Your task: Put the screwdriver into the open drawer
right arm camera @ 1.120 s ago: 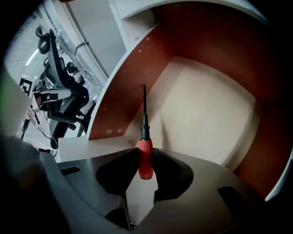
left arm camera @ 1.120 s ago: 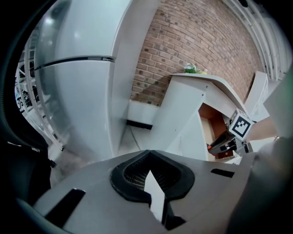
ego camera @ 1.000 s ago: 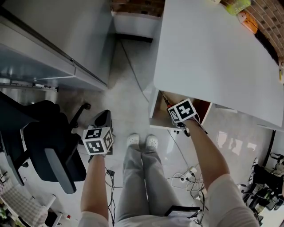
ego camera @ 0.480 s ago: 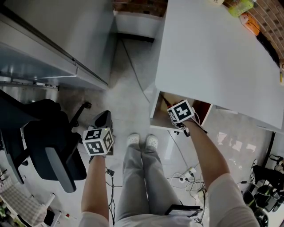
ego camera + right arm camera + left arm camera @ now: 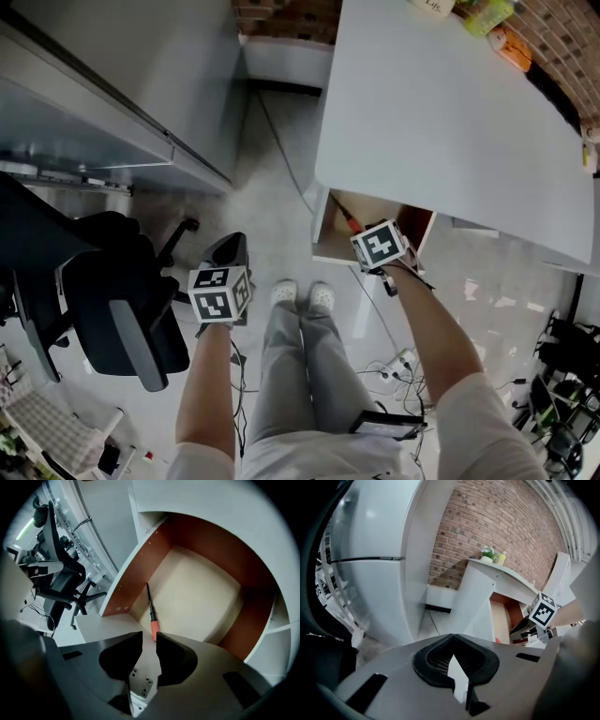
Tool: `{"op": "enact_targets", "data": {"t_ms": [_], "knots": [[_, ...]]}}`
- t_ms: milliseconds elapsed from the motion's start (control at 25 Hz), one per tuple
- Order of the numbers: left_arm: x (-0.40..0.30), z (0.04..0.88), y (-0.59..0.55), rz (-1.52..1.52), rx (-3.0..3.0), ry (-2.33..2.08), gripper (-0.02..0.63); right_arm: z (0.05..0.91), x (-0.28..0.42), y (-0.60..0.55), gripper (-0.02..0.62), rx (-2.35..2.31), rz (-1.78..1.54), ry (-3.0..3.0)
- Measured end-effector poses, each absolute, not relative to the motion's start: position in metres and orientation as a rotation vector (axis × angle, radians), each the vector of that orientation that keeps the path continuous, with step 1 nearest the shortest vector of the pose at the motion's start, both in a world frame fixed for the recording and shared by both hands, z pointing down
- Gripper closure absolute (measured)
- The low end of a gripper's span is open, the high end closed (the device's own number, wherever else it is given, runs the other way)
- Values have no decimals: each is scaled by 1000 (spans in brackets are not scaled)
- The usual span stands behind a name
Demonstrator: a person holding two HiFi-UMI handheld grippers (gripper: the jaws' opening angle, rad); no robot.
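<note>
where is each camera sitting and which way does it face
Head view: on the person's head, looking steeply down; forearms, legs, shoes, left tool and right tool show.
Left gripper view: rides the left tool, faces the brick wall and white desk; its shut jaws show.
Right gripper view: rides the right tool, looks into the open drawer at the screwdriver; its parted jaws show.
Shared: head and right gripper views both show the screwdriver in the drawer.

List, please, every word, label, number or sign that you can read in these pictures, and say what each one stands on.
No text can be read in any view.
White item on the desk: dark print, too small and blurred to read.
Cubes on the left gripper and right gripper: square black-and-white markers, no letters or digits.
</note>
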State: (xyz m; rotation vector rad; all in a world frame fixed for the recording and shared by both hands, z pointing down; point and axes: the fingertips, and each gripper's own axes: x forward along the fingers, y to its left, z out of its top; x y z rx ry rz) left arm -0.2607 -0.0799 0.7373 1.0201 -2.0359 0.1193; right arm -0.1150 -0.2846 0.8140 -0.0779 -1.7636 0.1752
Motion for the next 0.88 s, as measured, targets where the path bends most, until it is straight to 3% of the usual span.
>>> {"op": "enact_targets", "data": {"t_ms": [200, 880], "knots": [[-254, 705, -85, 114, 1019, -2043, 595, 779, -102, -274, 575, -93, 212, -1764], [-234, 603, -95, 93, 1074, -2116, 595, 662, -82, -291, 577, -63, 34, -1907]]}}
